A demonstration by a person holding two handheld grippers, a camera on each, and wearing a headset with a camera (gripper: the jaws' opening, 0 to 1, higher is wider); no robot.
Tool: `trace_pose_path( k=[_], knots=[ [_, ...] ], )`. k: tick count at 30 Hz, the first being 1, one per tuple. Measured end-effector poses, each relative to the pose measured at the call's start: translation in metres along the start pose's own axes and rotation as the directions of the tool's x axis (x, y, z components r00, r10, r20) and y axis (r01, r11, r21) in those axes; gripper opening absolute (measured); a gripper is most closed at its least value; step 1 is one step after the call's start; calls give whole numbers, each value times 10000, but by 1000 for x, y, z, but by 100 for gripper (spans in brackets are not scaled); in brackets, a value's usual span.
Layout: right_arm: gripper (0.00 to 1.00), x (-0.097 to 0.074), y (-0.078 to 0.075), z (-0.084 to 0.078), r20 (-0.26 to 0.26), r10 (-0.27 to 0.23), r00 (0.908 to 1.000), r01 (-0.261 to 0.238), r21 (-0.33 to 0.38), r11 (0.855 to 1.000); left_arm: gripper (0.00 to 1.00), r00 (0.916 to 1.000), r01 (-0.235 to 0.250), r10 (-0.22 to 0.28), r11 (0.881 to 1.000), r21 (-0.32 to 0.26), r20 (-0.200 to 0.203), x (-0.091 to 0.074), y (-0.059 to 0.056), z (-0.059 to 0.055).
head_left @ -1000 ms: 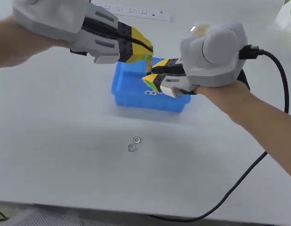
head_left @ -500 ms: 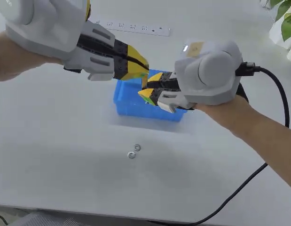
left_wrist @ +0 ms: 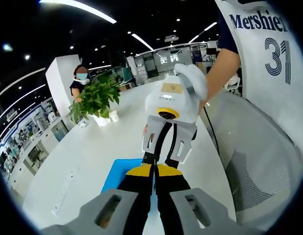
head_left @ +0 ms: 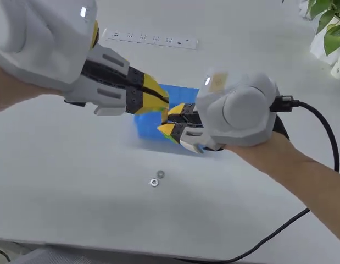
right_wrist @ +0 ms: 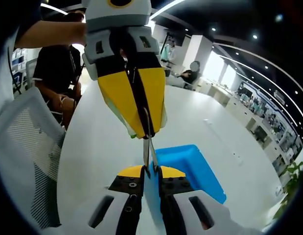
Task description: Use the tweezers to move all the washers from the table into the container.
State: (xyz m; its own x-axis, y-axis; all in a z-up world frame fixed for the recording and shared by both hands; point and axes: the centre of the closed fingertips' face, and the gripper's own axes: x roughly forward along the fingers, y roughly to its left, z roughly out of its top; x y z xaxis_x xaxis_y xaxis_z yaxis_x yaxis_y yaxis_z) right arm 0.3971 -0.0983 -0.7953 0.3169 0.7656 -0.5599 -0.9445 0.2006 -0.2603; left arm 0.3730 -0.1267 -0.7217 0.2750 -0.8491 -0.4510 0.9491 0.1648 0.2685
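The thin metal tweezers (right_wrist: 147, 147) are clamped by the left gripper (right_wrist: 144, 133) and the right gripper (right_wrist: 146, 171), and could be dropped if either is loosened early.

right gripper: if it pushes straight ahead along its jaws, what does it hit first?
The left gripper: its yellow jaw tips sit dead ahead, facing the right gripper. The tweezers in the right gripper's jaws reach up to those tips, so they'd likely touch first; depth is unclear.
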Motion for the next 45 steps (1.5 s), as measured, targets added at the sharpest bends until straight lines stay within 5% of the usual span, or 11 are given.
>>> trace_pose_path(
  k=[21,27,45],
  knots=[
    [12,0,47,-25,-113,791,9968,-784,558,9954,5,9992,272,-238,9936,-1100,316,9,-43,-14],
    [12,5,60,-38,-238,1030,9944,-1009,775,9919,5,9987,477,-445,9882,-1455,247,16,-53,-27],
    [12,13,62,-52,-330,1362,9901,-1303,1418,9813,5,9984,567,-539,9792,-1946,195,24,-51,-39]
  ],
)
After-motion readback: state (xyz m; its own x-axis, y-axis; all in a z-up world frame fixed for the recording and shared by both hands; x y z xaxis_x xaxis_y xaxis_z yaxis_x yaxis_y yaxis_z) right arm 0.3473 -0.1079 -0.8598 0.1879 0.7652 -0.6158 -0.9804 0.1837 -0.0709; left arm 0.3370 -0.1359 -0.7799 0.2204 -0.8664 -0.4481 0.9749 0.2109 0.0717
